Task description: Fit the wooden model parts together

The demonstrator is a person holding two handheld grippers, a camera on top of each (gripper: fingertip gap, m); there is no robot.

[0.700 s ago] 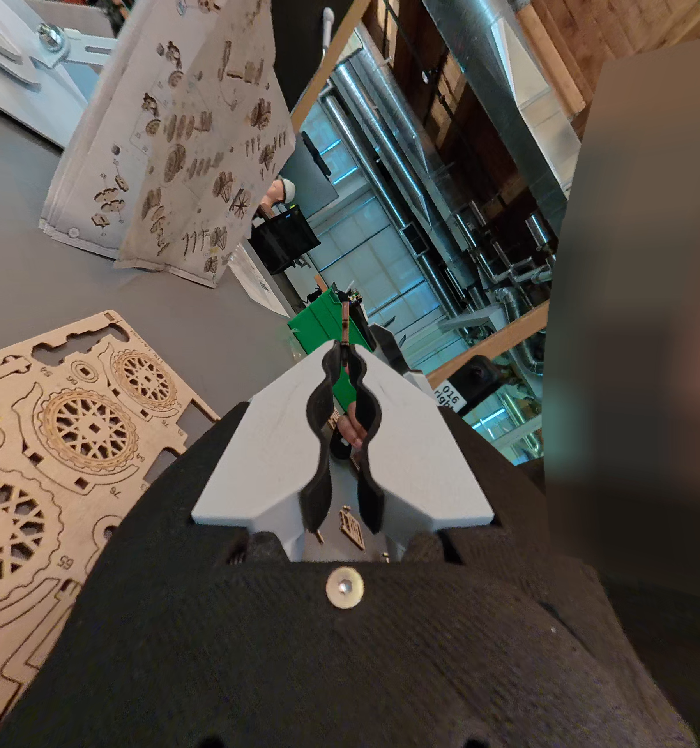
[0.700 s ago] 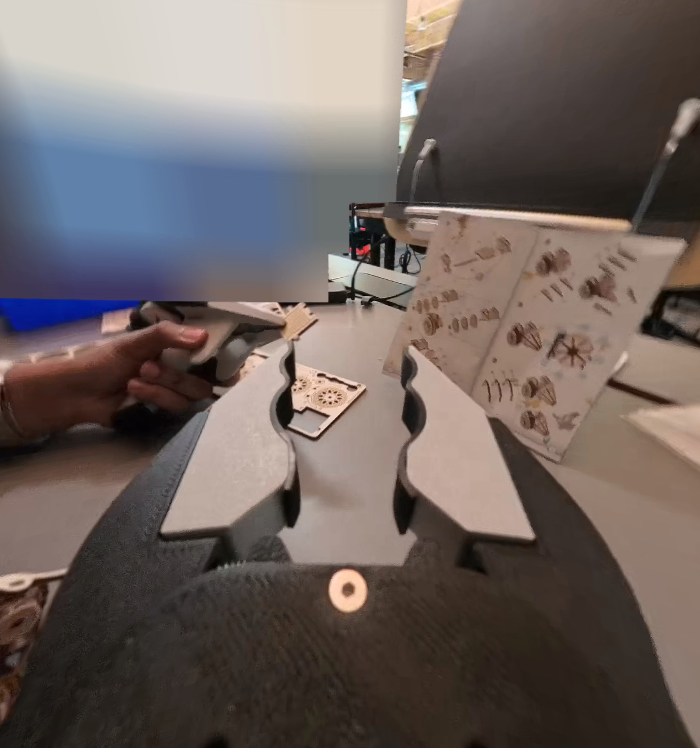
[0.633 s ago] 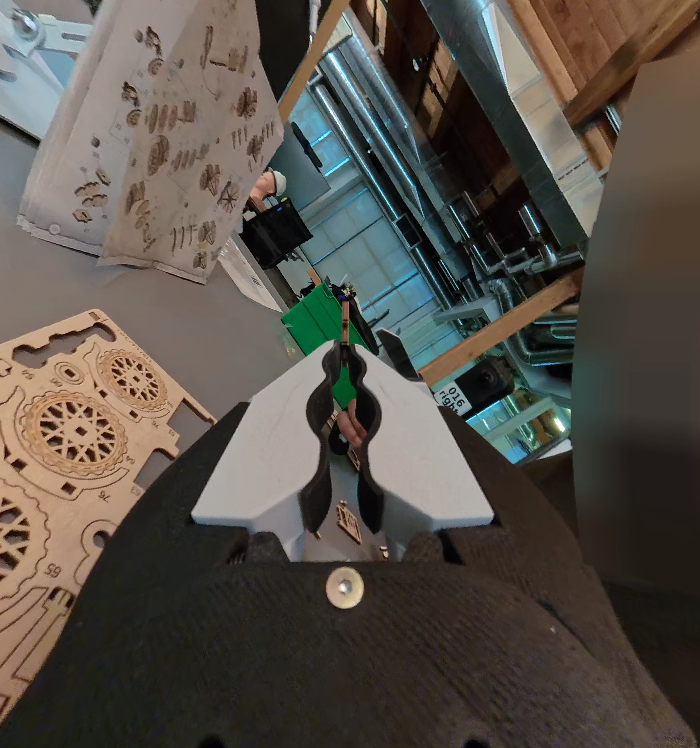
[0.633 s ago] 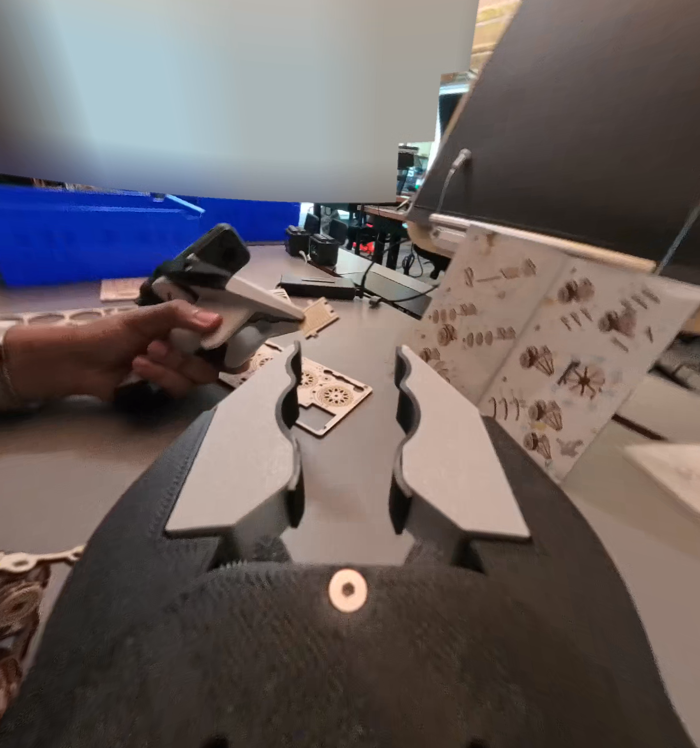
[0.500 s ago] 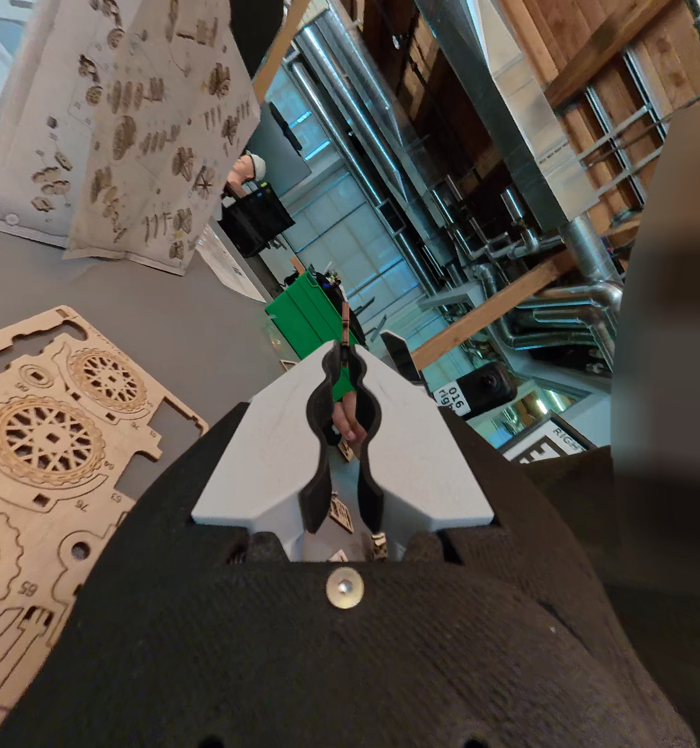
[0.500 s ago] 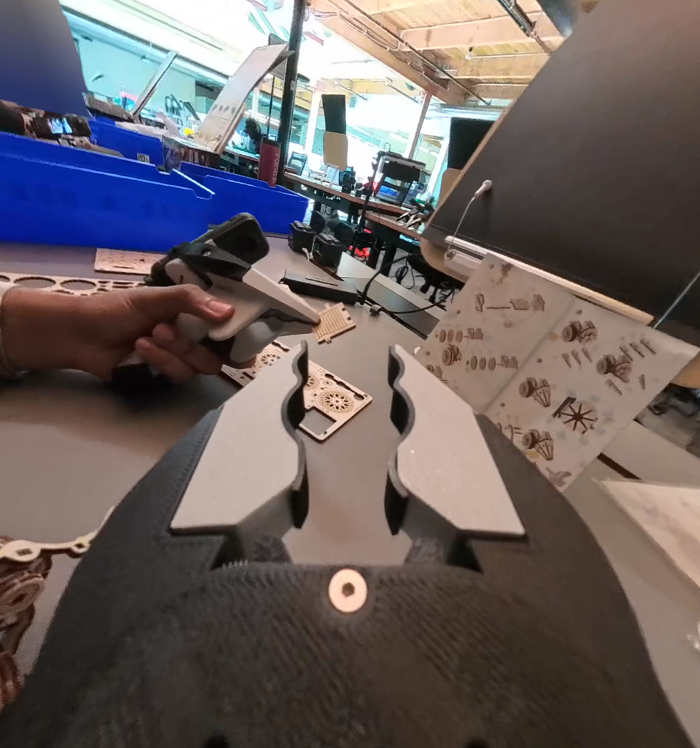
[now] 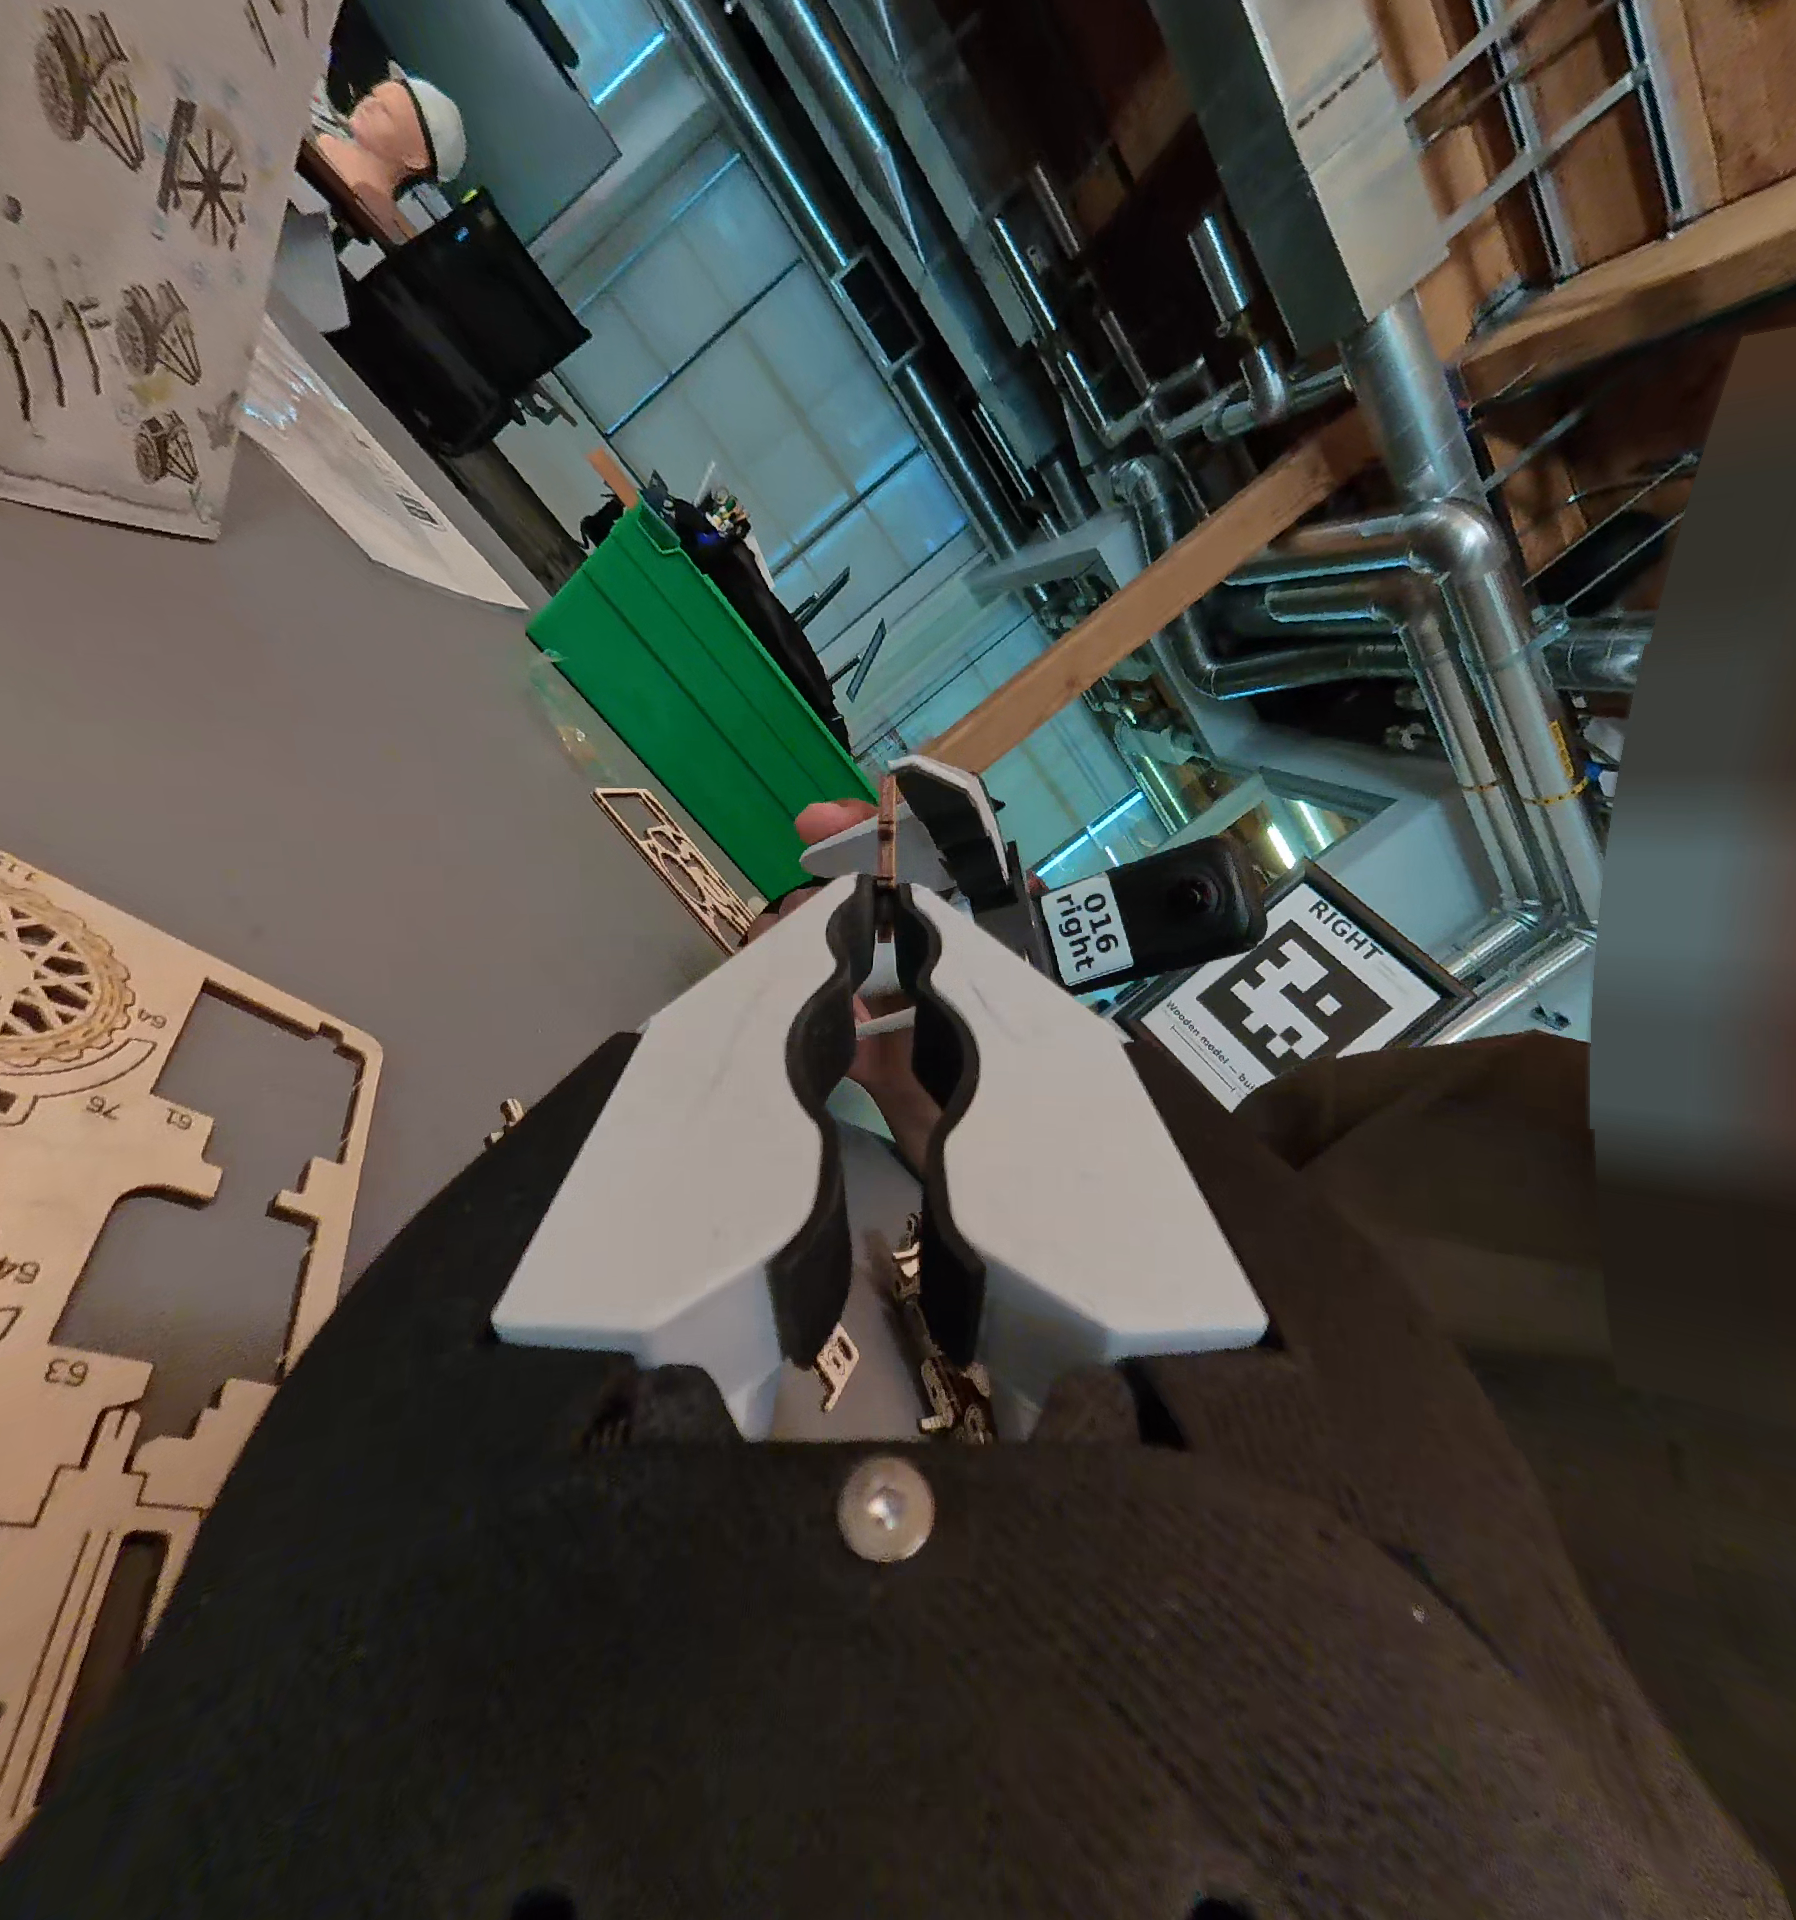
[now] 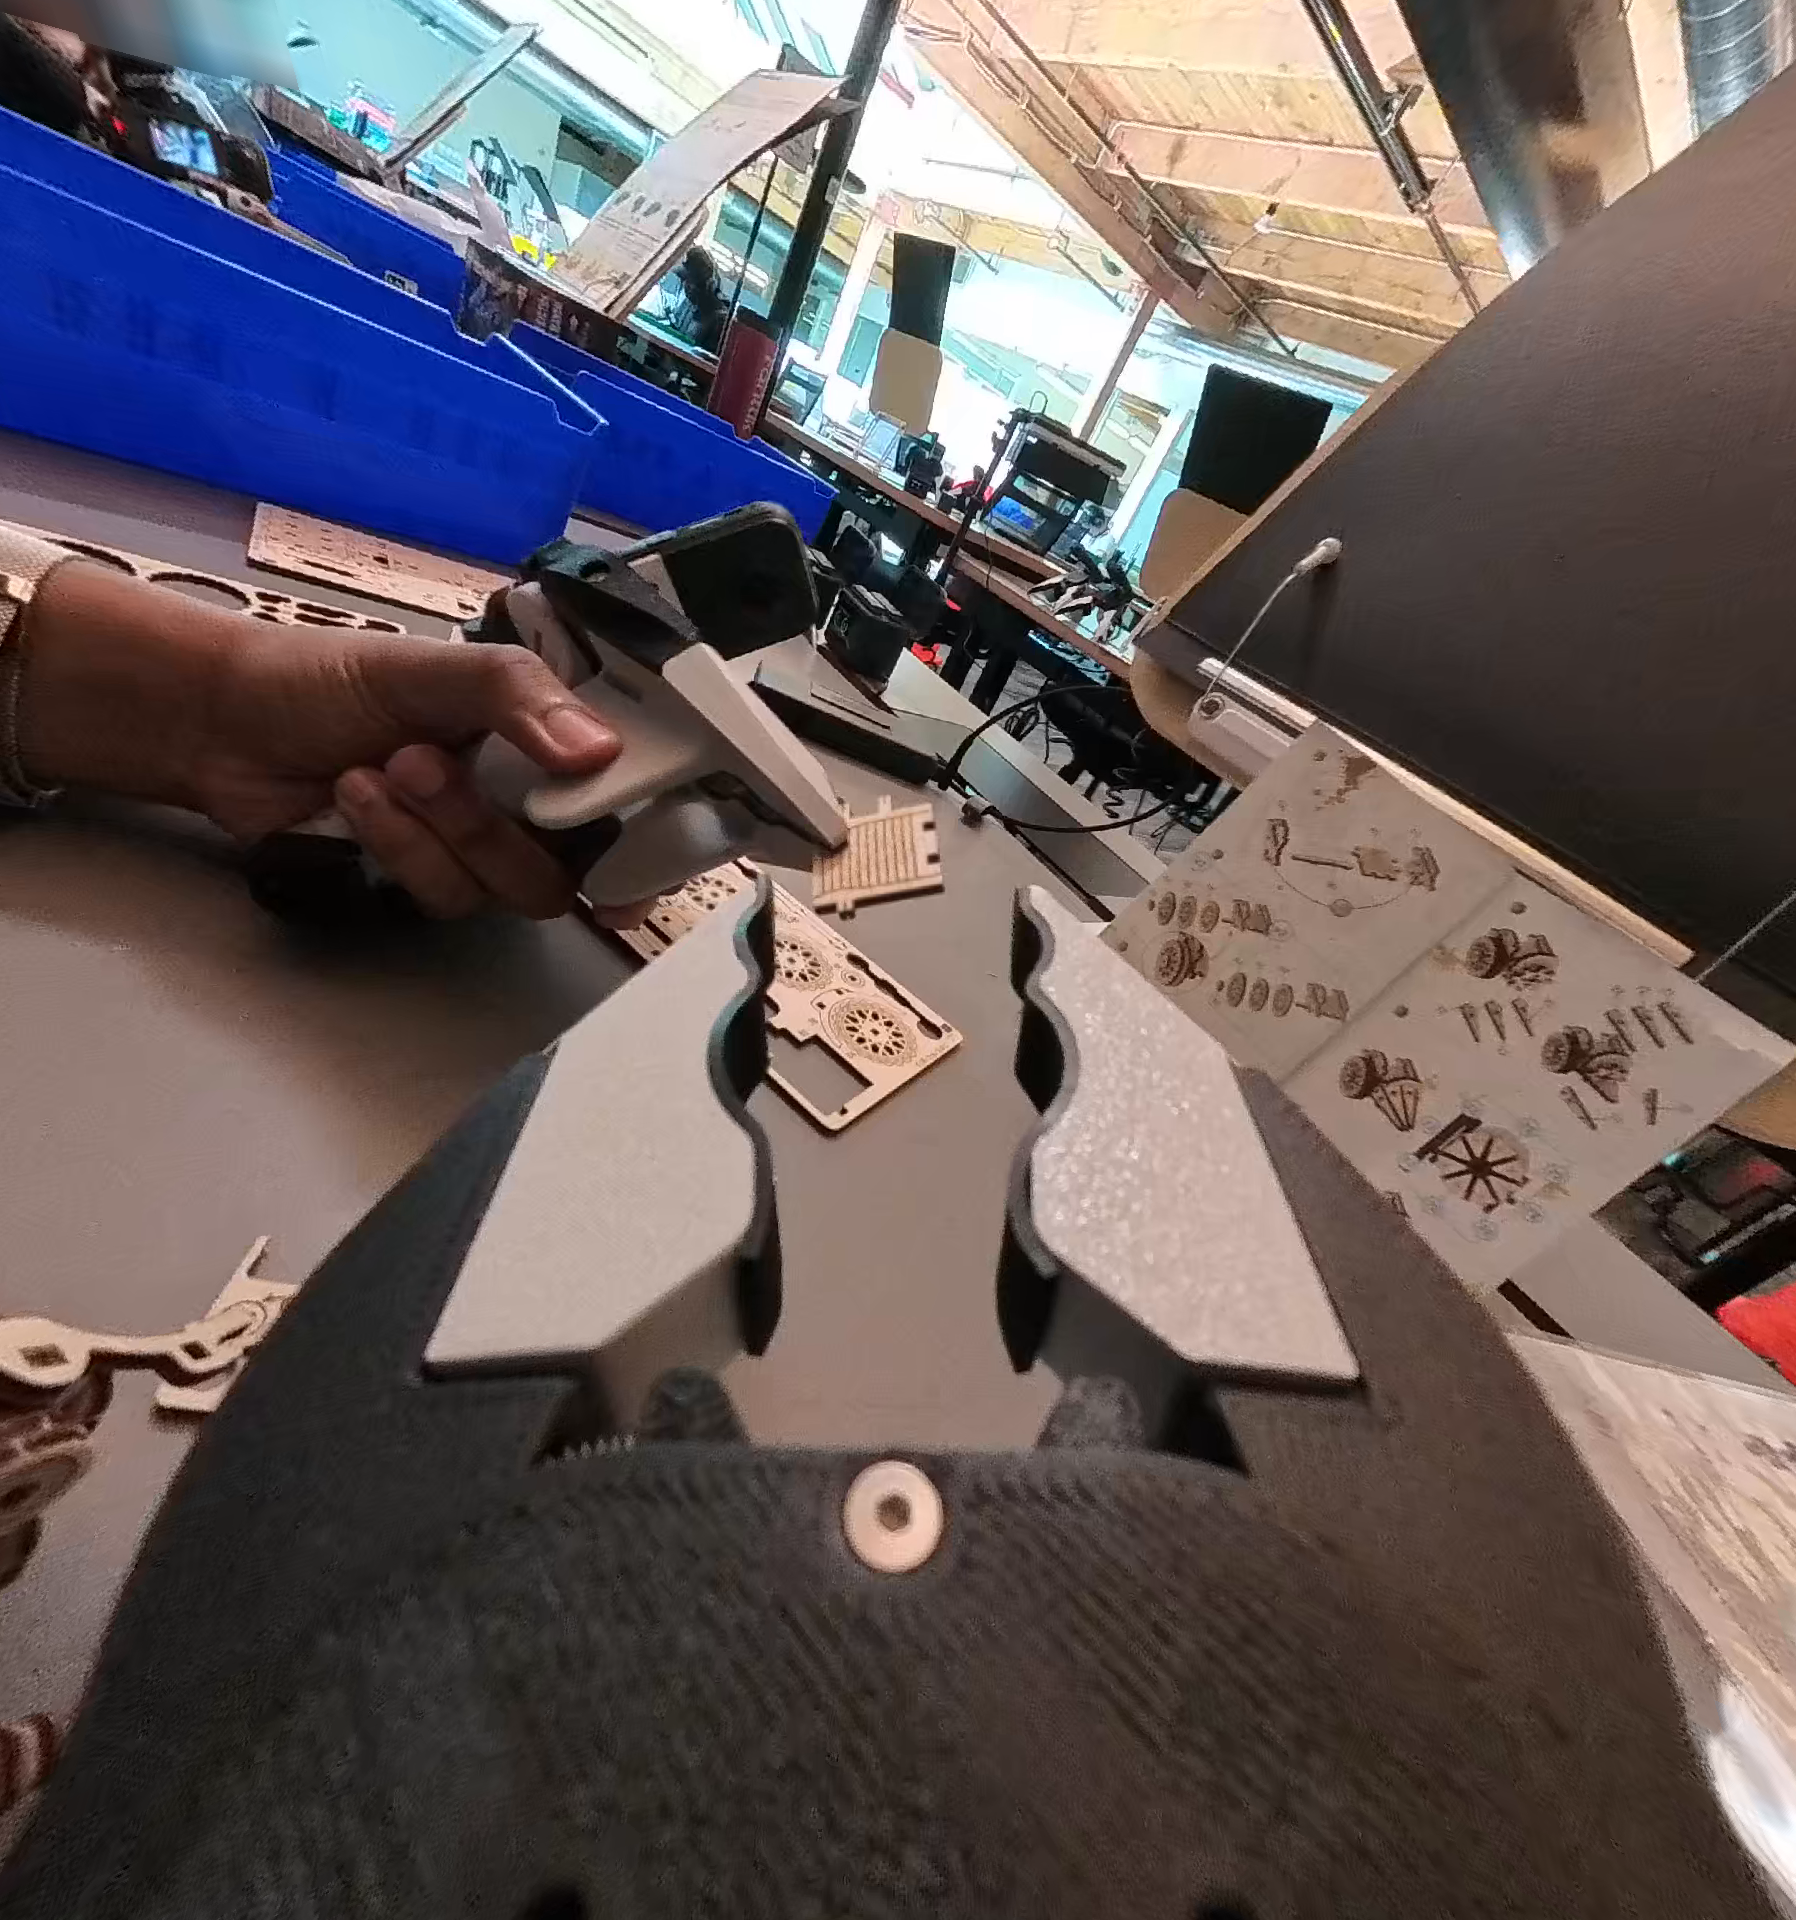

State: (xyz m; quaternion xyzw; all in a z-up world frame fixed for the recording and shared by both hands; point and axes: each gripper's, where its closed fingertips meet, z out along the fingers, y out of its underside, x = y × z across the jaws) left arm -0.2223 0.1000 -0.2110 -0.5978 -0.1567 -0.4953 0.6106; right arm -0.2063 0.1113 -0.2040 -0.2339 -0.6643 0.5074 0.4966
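My left gripper [image 7: 883, 896] is shut on a small slatted wooden part [image 7: 886, 836], seen edge-on and sticking up past the tips. In the right wrist view a hand holds that gripper [image 8: 829, 831] above the table, with the slatted part [image 8: 878, 852] flat in its tips. My right gripper [image 8: 894, 914] is open and empty, just short of that part. It shows beyond the part in the left wrist view [image 7: 941, 821]. A wooden parts sheet [image 8: 858, 1023] with round gear cut-outs lies on the grey table under both; it also shows in the left wrist view [image 7: 94, 1049].
A propped instruction sheet [image 8: 1445, 1039] stands at the right. Blue bins [image 8: 250, 384] line the far left, with more wooden sheets [image 8: 374, 566] before them. Loose chain-like wooden pieces [image 8: 94, 1351] lie near left. A green bin [image 7: 686, 707] stands beyond the table. My left and right fingertips are right by each other.
My left gripper has lifted and tilted up with the wooden part. My right gripper has swung up towards it, its fingers a little closer together, and now shows behind the part.
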